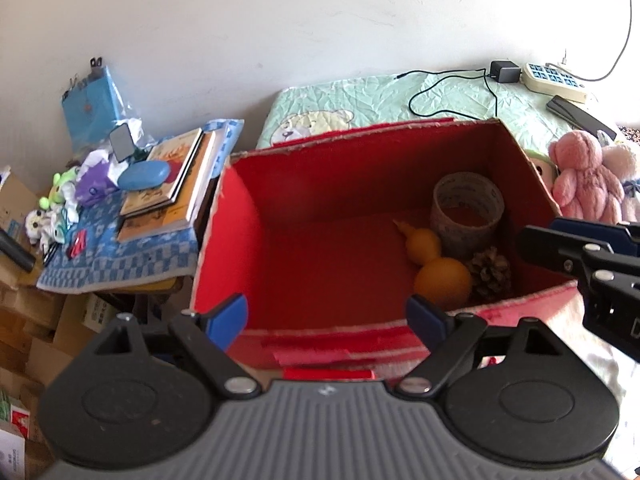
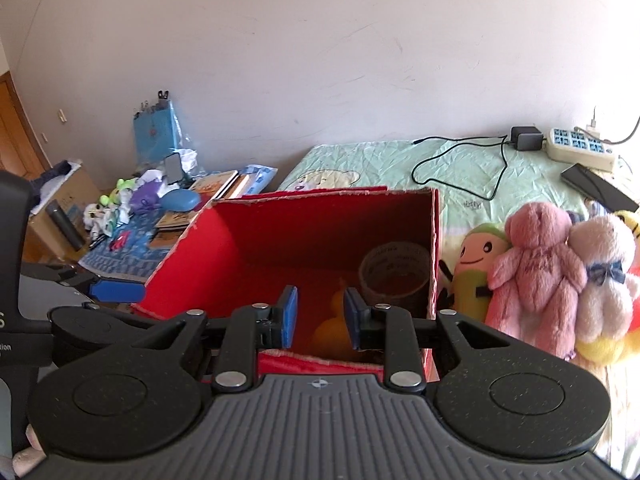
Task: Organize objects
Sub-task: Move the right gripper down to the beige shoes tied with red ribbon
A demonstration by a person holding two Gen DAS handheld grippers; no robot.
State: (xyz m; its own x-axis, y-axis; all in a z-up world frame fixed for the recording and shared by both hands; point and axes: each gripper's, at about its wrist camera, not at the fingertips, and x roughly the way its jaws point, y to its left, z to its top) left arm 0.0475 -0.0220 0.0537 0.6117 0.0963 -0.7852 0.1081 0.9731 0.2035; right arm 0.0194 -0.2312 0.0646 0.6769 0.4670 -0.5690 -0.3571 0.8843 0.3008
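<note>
Left claw (image 1: pixel 326 320) wide, right claw (image 2: pixel 320 318) narrow and empty, both over red box (image 1: pixel 320 216), gourd (image 1: pixel 436 264) at 3 o'clock inside.

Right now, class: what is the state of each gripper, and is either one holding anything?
Left gripper: open wide, holding nothing, in front of the red box.
Right gripper: partly open, a narrow gap, holding nothing.
</note>
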